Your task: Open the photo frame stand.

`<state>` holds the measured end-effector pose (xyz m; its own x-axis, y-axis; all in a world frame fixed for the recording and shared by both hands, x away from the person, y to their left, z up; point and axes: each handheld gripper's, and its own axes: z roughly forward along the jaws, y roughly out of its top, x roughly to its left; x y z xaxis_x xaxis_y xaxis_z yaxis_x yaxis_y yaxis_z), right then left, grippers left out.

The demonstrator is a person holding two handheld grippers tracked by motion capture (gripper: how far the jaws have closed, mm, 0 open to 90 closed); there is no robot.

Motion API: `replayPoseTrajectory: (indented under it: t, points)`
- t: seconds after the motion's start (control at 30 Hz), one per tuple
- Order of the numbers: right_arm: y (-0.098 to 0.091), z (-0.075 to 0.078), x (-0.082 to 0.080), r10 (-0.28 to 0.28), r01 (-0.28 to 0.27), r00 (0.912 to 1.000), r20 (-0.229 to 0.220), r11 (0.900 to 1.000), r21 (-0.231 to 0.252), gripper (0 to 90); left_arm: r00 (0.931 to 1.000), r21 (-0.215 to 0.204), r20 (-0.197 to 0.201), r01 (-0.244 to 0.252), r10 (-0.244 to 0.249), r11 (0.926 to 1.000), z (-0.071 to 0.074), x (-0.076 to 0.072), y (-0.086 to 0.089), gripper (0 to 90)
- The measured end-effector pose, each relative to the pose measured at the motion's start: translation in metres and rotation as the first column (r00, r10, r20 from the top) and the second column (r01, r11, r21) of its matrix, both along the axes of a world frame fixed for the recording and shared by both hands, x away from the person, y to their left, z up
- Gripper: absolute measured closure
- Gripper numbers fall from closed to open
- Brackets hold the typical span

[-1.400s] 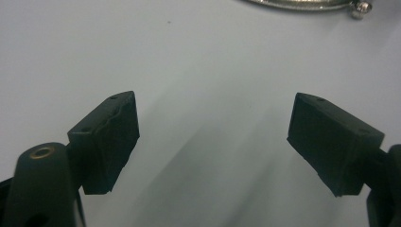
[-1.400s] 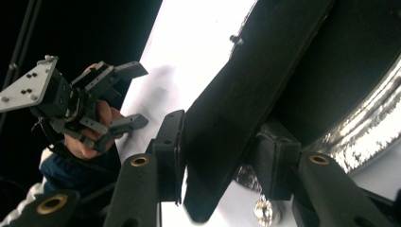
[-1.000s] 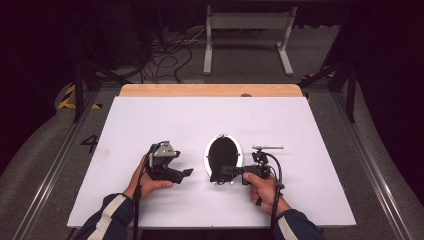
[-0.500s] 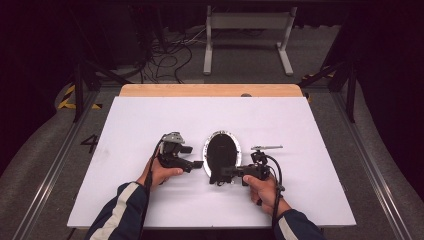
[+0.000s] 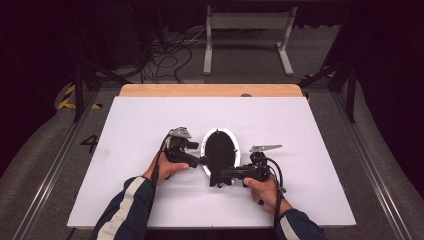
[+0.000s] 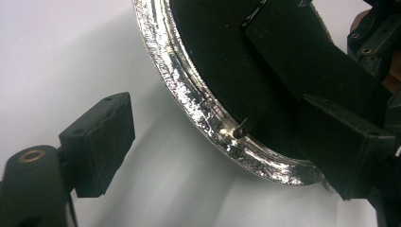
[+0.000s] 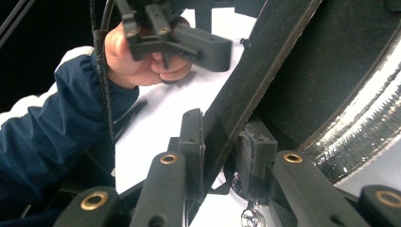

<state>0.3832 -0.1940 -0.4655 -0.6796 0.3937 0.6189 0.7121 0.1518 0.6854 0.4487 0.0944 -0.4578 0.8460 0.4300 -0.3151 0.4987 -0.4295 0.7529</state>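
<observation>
High view sits above the person's side, looking forward and down over the whole white table (image 5: 300,130). Both gripper views ride super close, looking along their jaws, and all three catch the oval black pan (image 5: 220,152) (image 6: 222,56) (image 7: 340,61).

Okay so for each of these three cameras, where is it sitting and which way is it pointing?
High view: above the person's side of the table, looking forward and down; forearms and both hands enter from below.
Left gripper view: on the left gripper, facing the black oval object's silver rim; its open jaws straddle that rim.
Right gripper view: on the right gripper, its jaws shut on a black strap; the left hand beyond.
All three show that silver-rimmed object.
</observation>
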Motion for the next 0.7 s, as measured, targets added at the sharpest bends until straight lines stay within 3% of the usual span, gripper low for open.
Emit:
replayPoseTrajectory:
  t: [0.1, 0.37, 0.5, 0.7]
  points:
    - [0.000, 0.001, 0.000, 0.013, -0.013, 0.9999, 0.011, 0.9999, -0.005, 74.0, 0.9995, -0.013, -0.029, 0.014, -0.014, 0.9998, -0.002, 0.004, -0.001, 14.2]
    - [0.000, 0.002, -0.001, 0.027, -0.027, 0.9990, 0.035, 0.9996, -0.011, 73.9, 0.9982, -0.063, -0.039, 0.044, -0.046, 0.9971, 0.005, 0.006, -0.006, 16.2]
    - [0.000, 0.002, -0.001, 0.028, -0.028, 0.9990, 0.034, 0.9996, -0.011, 73.8, 0.9961, -0.060, -0.035, 0.078, -0.080, 0.9951, 0.005, 0.005, -0.011, 17.3]
    - [0.001, 0.002, -0.001, 0.026, -0.025, 0.9988, 0.043, 0.9996, -0.014, 73.7, 0.9968, -0.082, -0.047, 0.061, -0.065, 0.9948, 0.005, 0.006, -0.007, 23.1]
